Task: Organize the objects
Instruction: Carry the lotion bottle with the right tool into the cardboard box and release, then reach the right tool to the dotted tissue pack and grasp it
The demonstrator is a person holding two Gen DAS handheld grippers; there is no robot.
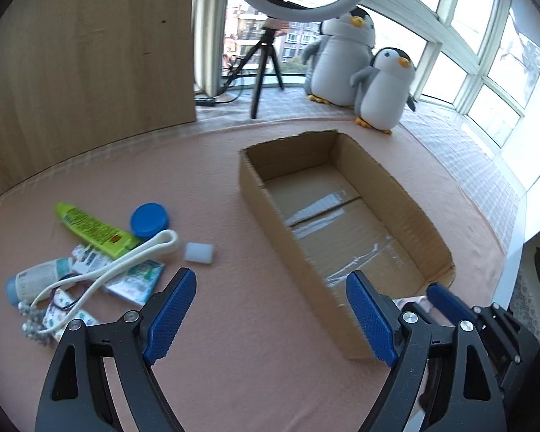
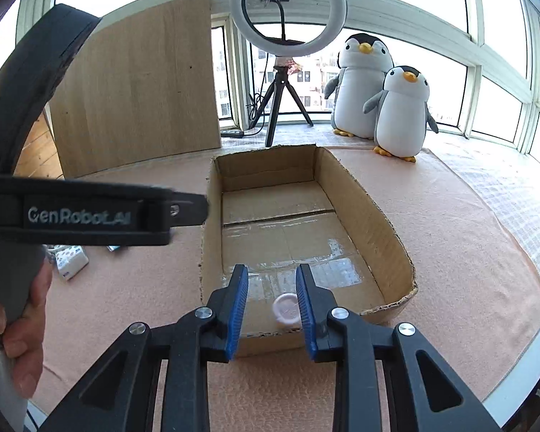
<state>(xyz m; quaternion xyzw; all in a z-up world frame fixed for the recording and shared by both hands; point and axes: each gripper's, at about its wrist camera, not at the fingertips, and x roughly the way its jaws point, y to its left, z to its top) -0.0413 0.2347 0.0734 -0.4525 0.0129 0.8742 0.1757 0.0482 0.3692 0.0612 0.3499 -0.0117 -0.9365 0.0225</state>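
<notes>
A loose pile point(image 1: 90, 259) of tubes and packets is noted left of the cardboard box point(image 1: 270, 212). The left gripper point(image 1: 270, 309) is spread, empty. The right gripper point(image 2: 271, 309) is narrowly parted around a pale disc point(image 2: 286, 309) lying in the box, apparently unpinched. The green tube point(image 1: 93, 230) is judged light, soft; mid-body grasp advised.

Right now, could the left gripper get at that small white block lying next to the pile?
Probably yes: the left gripper is open and empty, the small white block lies apart from the pile, and only bare pink cloth lies between.

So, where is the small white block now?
In the left wrist view, the white block lies on the pink cloth, just right of the white strap, left of the cardboard box.
</notes>
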